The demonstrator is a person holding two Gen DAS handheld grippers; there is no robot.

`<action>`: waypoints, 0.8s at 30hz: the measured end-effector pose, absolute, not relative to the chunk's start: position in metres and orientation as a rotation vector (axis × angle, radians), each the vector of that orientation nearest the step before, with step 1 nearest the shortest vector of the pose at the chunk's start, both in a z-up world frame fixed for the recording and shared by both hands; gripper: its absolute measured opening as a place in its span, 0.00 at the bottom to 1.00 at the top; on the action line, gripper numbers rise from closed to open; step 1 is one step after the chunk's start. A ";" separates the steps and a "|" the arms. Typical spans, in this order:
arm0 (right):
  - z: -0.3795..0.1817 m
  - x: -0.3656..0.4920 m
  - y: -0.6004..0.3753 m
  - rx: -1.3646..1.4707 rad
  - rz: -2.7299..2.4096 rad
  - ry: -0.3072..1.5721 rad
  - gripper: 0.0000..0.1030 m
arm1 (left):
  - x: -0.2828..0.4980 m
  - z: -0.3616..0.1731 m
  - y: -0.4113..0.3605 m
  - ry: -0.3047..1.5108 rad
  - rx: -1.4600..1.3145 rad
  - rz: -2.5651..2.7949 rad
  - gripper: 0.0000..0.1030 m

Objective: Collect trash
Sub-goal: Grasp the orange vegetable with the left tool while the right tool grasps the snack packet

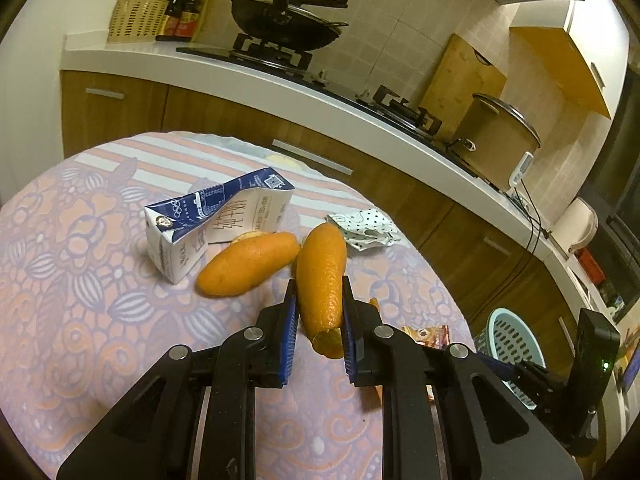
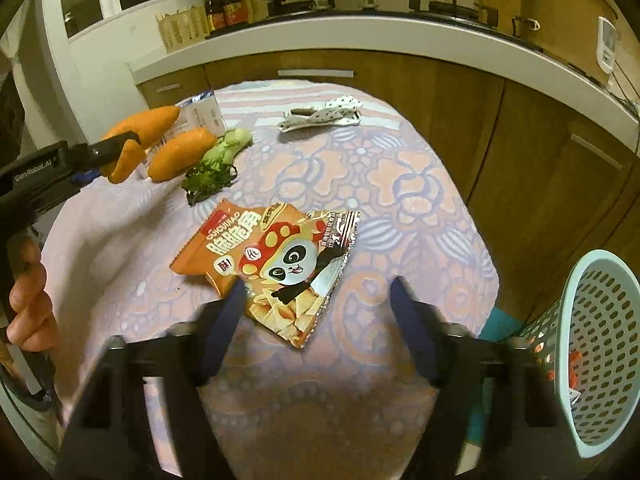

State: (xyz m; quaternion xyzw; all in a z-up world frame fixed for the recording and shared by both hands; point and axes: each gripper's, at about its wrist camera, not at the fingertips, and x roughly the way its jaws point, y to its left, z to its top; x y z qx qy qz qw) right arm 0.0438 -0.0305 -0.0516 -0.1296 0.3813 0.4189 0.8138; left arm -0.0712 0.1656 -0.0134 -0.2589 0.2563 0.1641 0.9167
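Observation:
My left gripper (image 1: pixel 319 300) is shut on an orange peel (image 1: pixel 321 276) and holds it above the table; it also shows in the right wrist view (image 2: pixel 130 148). A second orange peel (image 1: pixel 246 264) lies beside a crushed blue and white milk carton (image 1: pixel 216 220). A dotted wrapper (image 1: pixel 362 226) lies further back. My right gripper (image 2: pixel 316 292) is open, just above an orange snack bag (image 2: pixel 272 264). A wilted green vegetable (image 2: pixel 216 164) lies beyond the bag. A light blue trash basket (image 2: pixel 600 344) stands at the right, beside the table.
The round table has a floral pink cloth (image 2: pixel 400 184). Behind it runs a kitchen counter (image 1: pixel 320 100) with a stove, a wok (image 1: pixel 284 20) and a pot (image 1: pixel 496 140). Wooden cabinets stand below the counter.

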 end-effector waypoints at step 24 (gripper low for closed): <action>-0.059 0.035 0.019 -0.325 0.892 0.797 0.11 | -0.078 -0.012 0.165 0.521 -0.537 0.334 0.17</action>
